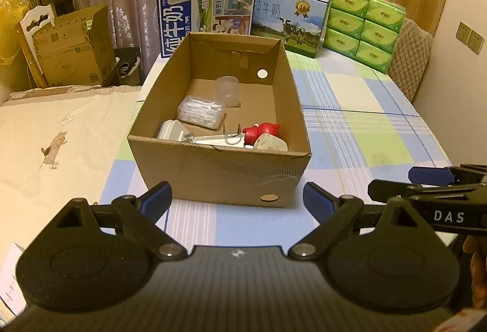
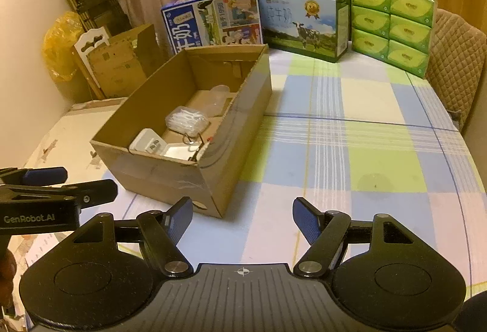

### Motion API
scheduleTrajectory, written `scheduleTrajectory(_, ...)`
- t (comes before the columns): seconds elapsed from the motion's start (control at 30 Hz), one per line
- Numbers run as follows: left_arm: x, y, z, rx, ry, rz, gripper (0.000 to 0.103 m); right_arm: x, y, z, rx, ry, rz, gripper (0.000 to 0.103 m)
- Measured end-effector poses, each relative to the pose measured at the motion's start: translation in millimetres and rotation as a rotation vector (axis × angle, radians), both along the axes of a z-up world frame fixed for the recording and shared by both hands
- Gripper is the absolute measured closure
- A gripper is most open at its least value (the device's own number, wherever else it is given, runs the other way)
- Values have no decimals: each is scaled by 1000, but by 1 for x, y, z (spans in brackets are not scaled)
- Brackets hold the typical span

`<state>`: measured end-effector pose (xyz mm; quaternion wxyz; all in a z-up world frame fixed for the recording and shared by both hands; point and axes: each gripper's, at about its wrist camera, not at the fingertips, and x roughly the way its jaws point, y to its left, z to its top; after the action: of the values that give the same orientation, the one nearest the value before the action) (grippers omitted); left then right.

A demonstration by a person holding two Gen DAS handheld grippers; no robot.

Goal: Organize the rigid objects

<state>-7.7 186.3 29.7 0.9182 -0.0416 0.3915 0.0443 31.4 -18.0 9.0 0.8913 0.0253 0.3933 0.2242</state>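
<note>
Left wrist view
Left gripper (image 1: 237, 198): jaws spread wide, nothing between them, hanging over the near part of the bench.
Bench (image 1: 365, 131): covered by a blue, green and white checked cloth.
Open brown cardboard box (image 1: 219, 173): straight ahead of the left gripper, just beyond its tips.
Box contents: a clear plastic cup (image 1: 227, 90) at the far side; a clear packet of white pieces (image 1: 201, 111) in the middle; a white plastic block (image 1: 172, 131) near left; a red toy figure (image 1: 261, 132) near right, beside a round beige pad (image 1: 271, 145).
Right gripper (image 1: 432, 189): enters from the right edge, near the box's near right corner.
Far edge: two blue milk cartons (image 1: 207, 15) and a pack of green tissue packets (image 1: 363, 27) stand in a row.

Right wrist view
Right gripper (image 2: 243, 219): jaws apart, holding nothing, over bare cloth to the right of the box.
Cardboard box (image 2: 170, 173): left of centre; packet (image 2: 185, 120) and white block (image 2: 147, 143) show inside.
Left gripper (image 2: 45, 189): at the left edge, near the box's near corner.
</note>
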Motion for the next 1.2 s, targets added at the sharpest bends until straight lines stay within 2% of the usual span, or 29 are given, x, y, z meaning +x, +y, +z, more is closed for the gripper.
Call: scheduleTrajectory(1.2,1,-5,-5,-2,6,-12,12,3,-2,-4,-4,23,-12,33)
